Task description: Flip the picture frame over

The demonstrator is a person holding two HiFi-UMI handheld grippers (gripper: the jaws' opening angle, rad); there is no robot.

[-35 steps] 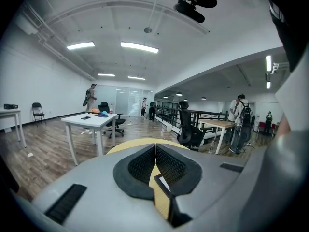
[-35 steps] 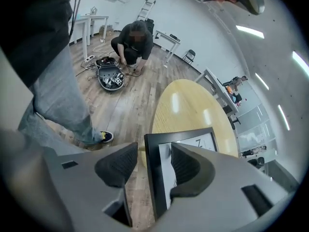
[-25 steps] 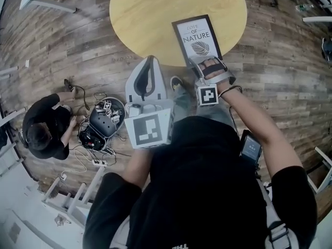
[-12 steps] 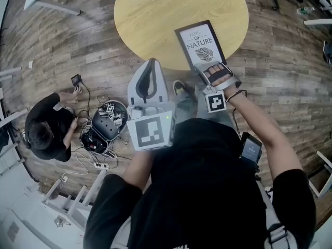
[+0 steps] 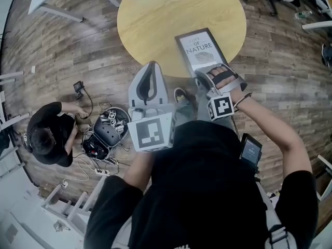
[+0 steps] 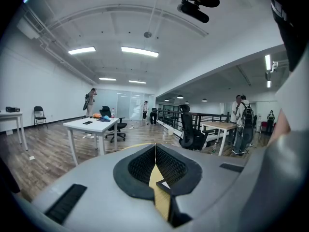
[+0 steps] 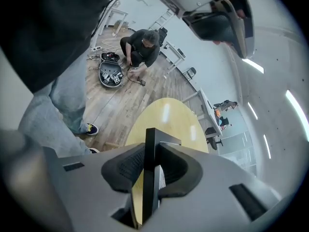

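Your right tongs [image 5: 206, 74] have just been closing and now pinch the picture frame [image 5: 199, 46] by its near edge over the round counter [image 5: 155, 19]; your left tongs [image 6: 155, 149] sit pressed together, empty.

The head view looks steeply down from above onto the round counter [image 5: 155, 19] and floor [image 5: 78, 45]. The left tool [image 6: 155, 148] view faces level toward far desks [image 6: 91, 124]. The right tool [image 7: 152, 149] view tilts down, very near the picture frame [image 7: 150, 182], sharing counter and crouching person [image 5: 49, 134] with the head view.
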